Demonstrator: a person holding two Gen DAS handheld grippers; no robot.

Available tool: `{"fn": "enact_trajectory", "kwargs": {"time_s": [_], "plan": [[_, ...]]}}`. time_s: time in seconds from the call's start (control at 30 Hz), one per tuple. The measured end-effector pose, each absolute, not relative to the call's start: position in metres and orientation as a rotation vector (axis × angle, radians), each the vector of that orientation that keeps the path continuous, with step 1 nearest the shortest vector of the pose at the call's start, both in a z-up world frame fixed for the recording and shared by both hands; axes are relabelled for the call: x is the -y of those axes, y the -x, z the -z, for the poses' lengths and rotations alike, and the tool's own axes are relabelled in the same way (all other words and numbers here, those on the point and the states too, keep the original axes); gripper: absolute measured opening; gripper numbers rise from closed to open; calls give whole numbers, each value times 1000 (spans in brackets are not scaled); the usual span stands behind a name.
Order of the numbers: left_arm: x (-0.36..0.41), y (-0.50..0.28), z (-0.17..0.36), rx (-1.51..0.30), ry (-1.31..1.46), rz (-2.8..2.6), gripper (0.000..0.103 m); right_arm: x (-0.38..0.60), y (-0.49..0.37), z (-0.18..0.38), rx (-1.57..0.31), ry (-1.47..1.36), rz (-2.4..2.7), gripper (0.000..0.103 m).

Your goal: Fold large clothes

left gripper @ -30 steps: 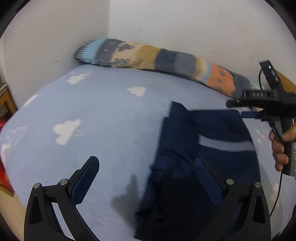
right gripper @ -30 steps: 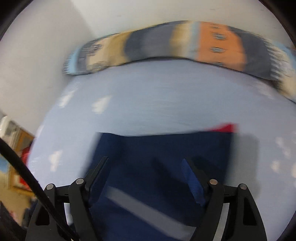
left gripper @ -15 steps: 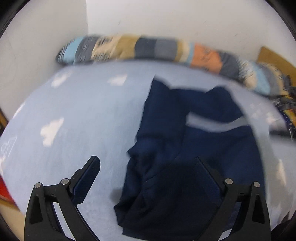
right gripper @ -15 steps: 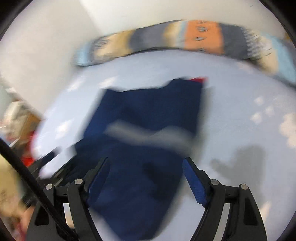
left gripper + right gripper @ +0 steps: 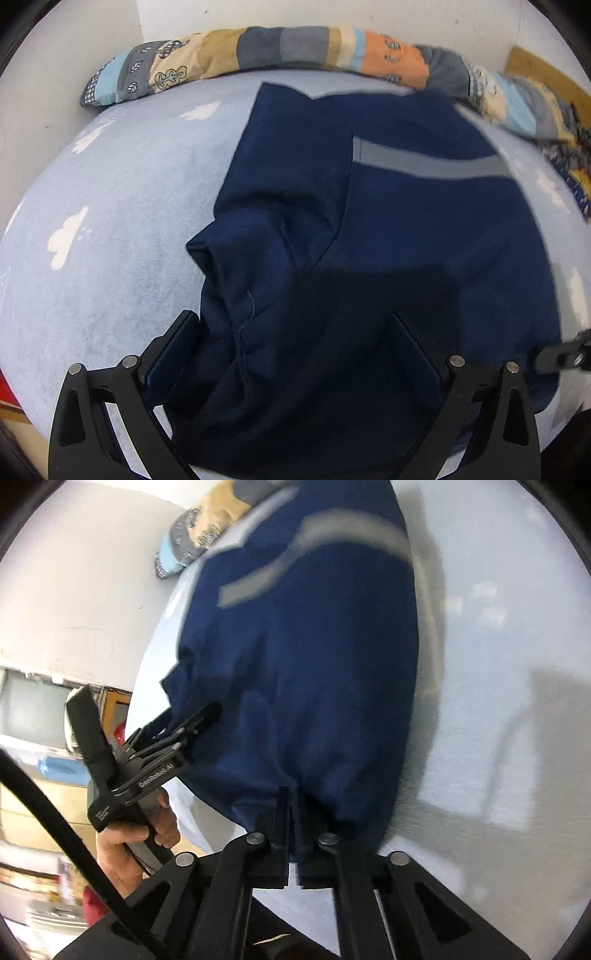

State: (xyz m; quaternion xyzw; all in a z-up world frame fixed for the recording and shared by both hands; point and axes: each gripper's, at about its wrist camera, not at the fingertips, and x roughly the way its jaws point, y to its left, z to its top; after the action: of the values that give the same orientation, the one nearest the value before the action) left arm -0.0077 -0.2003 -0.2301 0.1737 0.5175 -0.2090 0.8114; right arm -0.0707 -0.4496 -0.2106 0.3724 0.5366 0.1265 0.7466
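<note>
A navy blue garment with a grey stripe lies partly folded on a light blue bed sheet with white clouds. My left gripper is open, its fingers astride the garment's near left edge. It also shows in the right wrist view, at the garment's left edge. My right gripper is shut on the near hem of the garment.
A long patchwork bolster lies along the white wall at the bed's far edge. A patterned blanket sits at the far right. Furniture and red items stand beside the bed on the left.
Both grippers came down to the garment's near edge. My right gripper went from open to shut on the hem. My left gripper moved over the left edge and stayed open.
</note>
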Motion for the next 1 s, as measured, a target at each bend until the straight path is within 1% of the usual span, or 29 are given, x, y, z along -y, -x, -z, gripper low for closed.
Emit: {"fn": "enact_trajectory", "kwargs": {"time_s": [0.03,0.07,0.1,0.2,0.27,0.33,0.4,0.43,0.47,0.5,0.53,0.63,0.67,0.77,0.83,0.9,1.0], "plan": [[199,9,224,-1100,-338,459,101,452,65,197,-1136,-792,-267,28],[196,12,215,-1093,-286,488,101,457,68,179,-1083,-731,-228,40],[195,14,209,-1091,-249,516,101,462,72,168,-1049,-673,-180,54],[205,27,192,-1069,-202,591,101,478,71,152,-993,-588,-95,54],[220,38,187,-1041,-242,633,101,492,60,151,-953,-595,-93,50],[232,48,194,-1058,-284,688,101,492,41,148,-928,-548,-57,47],[243,54,208,-1109,-324,698,101,488,15,161,-941,-520,-67,43],[248,56,223,-1167,-356,697,101,480,5,179,-977,-539,-76,43],[252,53,234,-1201,-393,678,101,475,-11,202,-1056,-586,-67,43],[256,54,241,-1201,-440,662,101,474,-16,213,-1093,-600,-55,43],[259,57,243,-1179,-481,662,101,475,-17,218,-1112,-607,-51,44],[258,56,237,-1176,-451,654,100,482,-18,217,-1116,-655,-61,44],[259,55,233,-1156,-448,649,99,487,-15,213,-1095,-672,-73,44],[256,56,206,-1014,-396,632,100,503,-3,192,-998,-757,-98,44],[252,51,192,-956,-337,602,99,509,5,175,-930,-744,-103,44],[243,40,190,-952,-285,560,99,510,9,172,-924,-723,-88,44],[229,26,197,-988,-258,492,99,507,9,182,-967,-732,-96,44]]}}
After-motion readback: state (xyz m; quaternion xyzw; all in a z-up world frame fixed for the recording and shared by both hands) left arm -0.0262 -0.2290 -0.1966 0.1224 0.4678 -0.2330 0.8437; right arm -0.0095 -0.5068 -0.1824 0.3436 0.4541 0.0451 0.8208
